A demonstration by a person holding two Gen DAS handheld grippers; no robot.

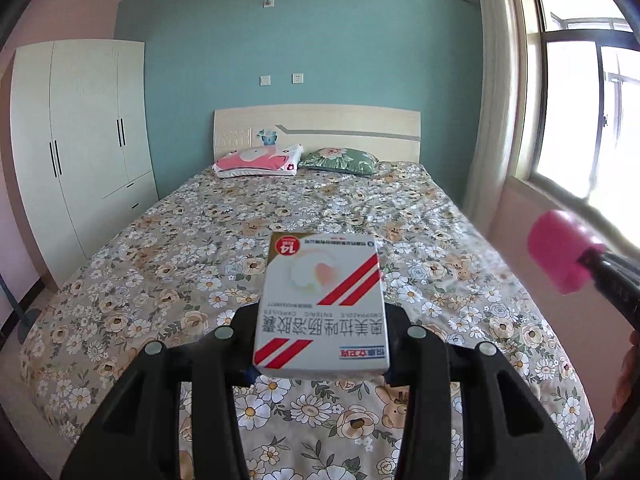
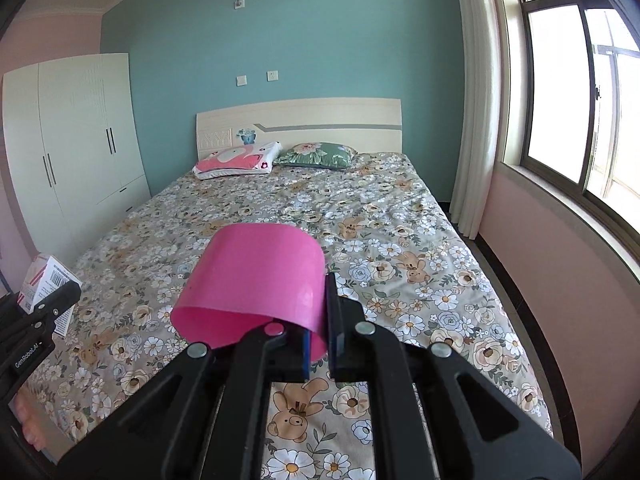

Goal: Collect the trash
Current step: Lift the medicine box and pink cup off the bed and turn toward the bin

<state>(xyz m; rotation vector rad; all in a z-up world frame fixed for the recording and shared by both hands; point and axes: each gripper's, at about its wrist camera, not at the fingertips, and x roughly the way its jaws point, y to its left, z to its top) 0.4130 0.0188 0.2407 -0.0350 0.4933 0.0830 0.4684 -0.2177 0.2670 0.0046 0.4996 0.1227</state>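
Both tongs were loaded: the left gripper (image 1: 322, 344) was clamped on a white medicine box (image 1: 322, 300), and the right gripper (image 2: 320, 344) pinched the rim of a pink cup (image 2: 252, 284). Each item hung in the air above the near end of the floral bed (image 1: 200, 264). Pickup looked done; no bin showed, so dropping both off seemingly remained.
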